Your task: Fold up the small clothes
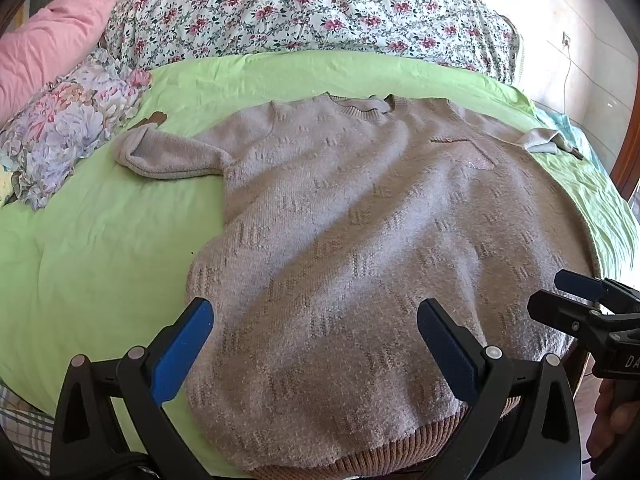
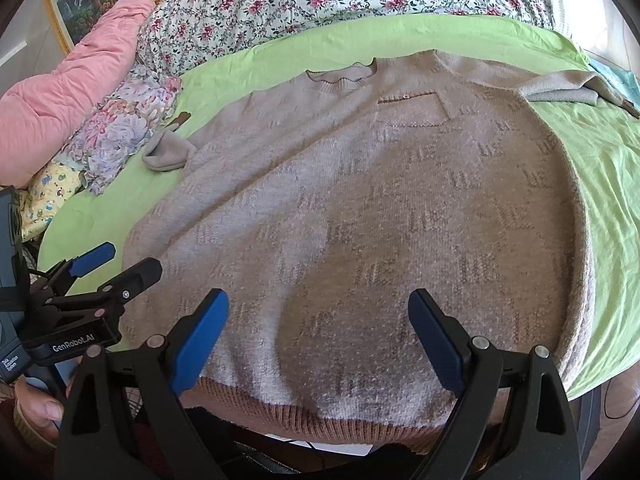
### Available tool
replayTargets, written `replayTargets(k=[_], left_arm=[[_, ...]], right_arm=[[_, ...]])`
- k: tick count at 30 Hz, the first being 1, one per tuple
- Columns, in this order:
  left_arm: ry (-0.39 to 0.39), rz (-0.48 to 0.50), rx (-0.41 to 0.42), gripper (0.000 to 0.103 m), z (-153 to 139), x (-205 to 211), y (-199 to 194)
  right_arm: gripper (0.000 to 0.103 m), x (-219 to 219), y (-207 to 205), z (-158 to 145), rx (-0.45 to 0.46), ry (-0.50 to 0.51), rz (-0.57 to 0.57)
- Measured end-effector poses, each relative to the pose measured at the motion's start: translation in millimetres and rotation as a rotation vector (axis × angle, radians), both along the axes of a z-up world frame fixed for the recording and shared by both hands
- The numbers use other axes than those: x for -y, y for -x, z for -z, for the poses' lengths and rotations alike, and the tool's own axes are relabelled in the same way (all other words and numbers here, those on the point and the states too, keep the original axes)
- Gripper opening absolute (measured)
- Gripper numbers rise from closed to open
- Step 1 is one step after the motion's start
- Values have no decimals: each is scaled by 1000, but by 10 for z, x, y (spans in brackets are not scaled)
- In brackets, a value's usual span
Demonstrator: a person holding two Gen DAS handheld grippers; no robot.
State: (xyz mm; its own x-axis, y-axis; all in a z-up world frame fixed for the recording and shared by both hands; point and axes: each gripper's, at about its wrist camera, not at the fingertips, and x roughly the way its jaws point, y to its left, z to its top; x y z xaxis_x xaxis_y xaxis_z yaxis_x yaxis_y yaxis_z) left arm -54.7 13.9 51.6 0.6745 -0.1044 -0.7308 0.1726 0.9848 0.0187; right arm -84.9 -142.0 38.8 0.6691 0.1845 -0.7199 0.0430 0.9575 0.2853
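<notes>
sweater (image 1: 360, 220) on sheet (image 1: 100, 248), pillows (image 1: 280, 4) behind

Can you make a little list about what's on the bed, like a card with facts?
surface: green sheet
garment: beige knit sweater, lying flat, front up
neck: at the far side
hem: brown ribbed band, nearest the cameras
sleeves: both bunched up at the sides
pocket: chest pocket
left gripper: jaws open, holding nothing
right gripper: jaws open, holding nothing
behind: floral quilt, pink quilt
</notes>
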Motion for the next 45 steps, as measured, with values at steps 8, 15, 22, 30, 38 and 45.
replayTargets(k=[8,15,22,30,38,45], left_arm=[[4,1,-2,102,20,6,11],[12,14,-2,102,25,5,35],[15,41,-9,102,23,32,-18],[48,90,-27,102,-34,97,-135],[20,86,-33,102,-114,152,-420],[12,58,-48,102,-225,153,-971]], right_arm=[[91,8,-12,-2,-12,-6,5],[91,57,-30,-16,12,-31,8],[91,107,-38,-26,44,-97,16],[91,378,-87,-40,75,-62,74],[91,929,-182,-173,133,-135,157],[91,1892,-380,-303,102,-270,310]])
